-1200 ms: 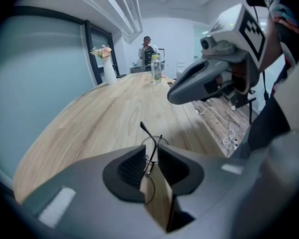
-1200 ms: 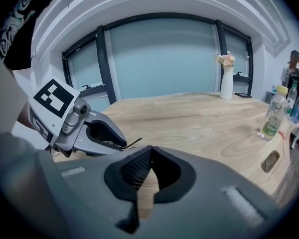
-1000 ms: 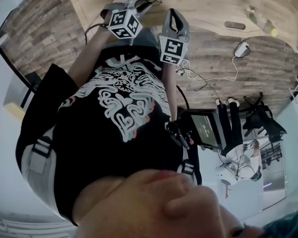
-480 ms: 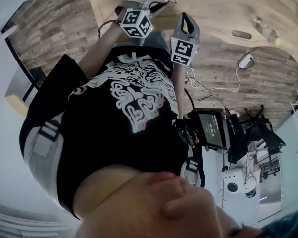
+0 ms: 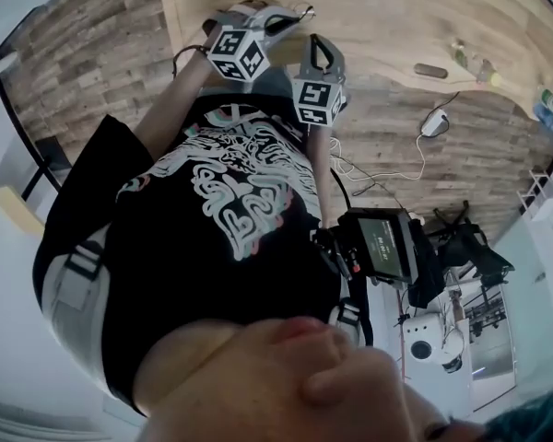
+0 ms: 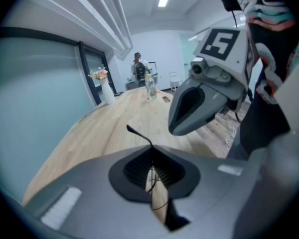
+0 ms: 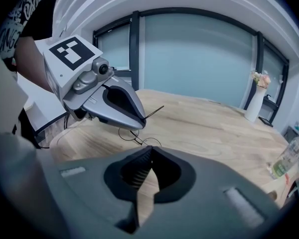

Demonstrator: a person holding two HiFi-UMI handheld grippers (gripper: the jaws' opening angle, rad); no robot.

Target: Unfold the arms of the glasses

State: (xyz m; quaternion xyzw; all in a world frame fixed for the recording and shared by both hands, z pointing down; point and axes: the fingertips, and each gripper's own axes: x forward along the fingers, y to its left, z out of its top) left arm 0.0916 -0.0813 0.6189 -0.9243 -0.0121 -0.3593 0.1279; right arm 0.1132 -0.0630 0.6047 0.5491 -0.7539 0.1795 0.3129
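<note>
Thin black wire glasses (image 7: 134, 133) hang just above the wooden table (image 7: 214, 128), with one arm (image 7: 154, 111) sticking out up and to the right. My left gripper (image 6: 152, 151) is shut on their frame, and the wire shows between its jaws. The right gripper view shows that left gripper (image 7: 138, 123) from the side, its tip over the lenses. My right gripper (image 7: 150, 151) is shut with nothing in it, a short way from the glasses. Both grippers, left (image 5: 290, 17) and right (image 5: 318, 40), sit close together at the table's near edge.
A clear bottle (image 6: 150, 86) and a white vase of flowers (image 6: 105, 86) stand far down the table, where a person (image 6: 138, 66) sits. Cables (image 5: 378, 168) lie on the wood floor. A screen unit (image 5: 382, 242) hangs at my waist.
The head view has swayed a little. Both grippers stay close together at the table's edge, with the left still holding the glasses.
</note>
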